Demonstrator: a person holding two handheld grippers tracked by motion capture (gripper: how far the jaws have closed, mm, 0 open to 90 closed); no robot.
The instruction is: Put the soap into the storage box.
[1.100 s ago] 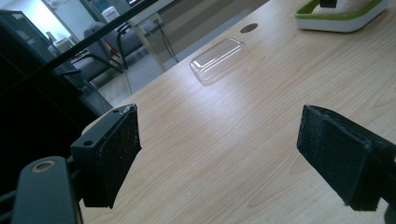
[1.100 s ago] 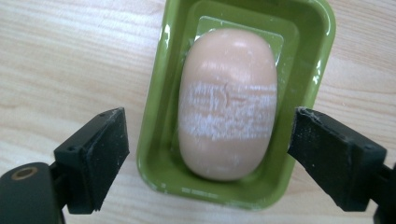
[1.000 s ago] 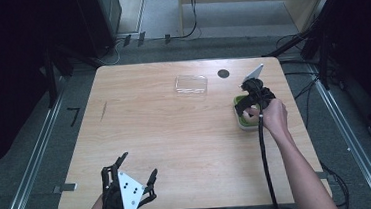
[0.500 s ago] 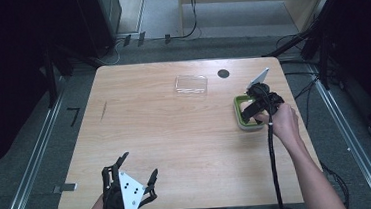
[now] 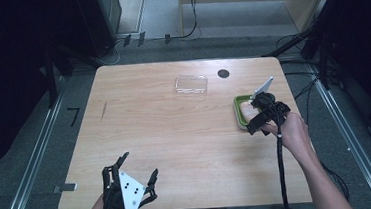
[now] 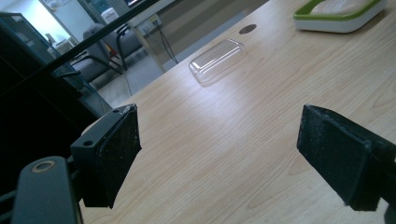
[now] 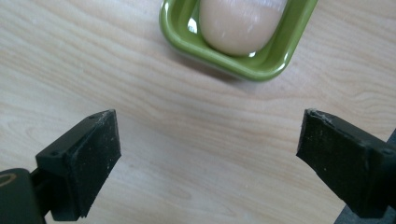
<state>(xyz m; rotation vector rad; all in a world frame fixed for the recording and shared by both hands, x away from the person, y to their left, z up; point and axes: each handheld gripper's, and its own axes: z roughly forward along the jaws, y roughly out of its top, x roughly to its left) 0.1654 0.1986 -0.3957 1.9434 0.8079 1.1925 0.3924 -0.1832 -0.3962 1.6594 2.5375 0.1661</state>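
A green soap dish [image 5: 238, 114] with a pale bar of soap [image 5: 246, 108] in it stands near the table's right edge. My right gripper [image 5: 259, 120] hovers at the dish's near side. In the right gripper view the dish [image 7: 177, 37] and the soap [image 7: 240, 23] lie beyond the gripper [image 7: 208, 163], whose jaws have just been opening with only bare wood between them. My left gripper [image 5: 138, 164] rests open at the front left edge, empty [image 6: 219, 158]. It looks toward the dish [image 6: 343, 22] far off.
A clear plastic lid [image 5: 191, 84] lies at the back middle of the wooden table [image 5: 176, 135], seen also in the left gripper view [image 6: 217, 60]. A round black spot [image 5: 223, 73] sits behind it. Cables and dark frames surround the table.
My right gripper has drawn back from over the dish toward the near right, uncovering the soap. My left gripper has stayed where it was.
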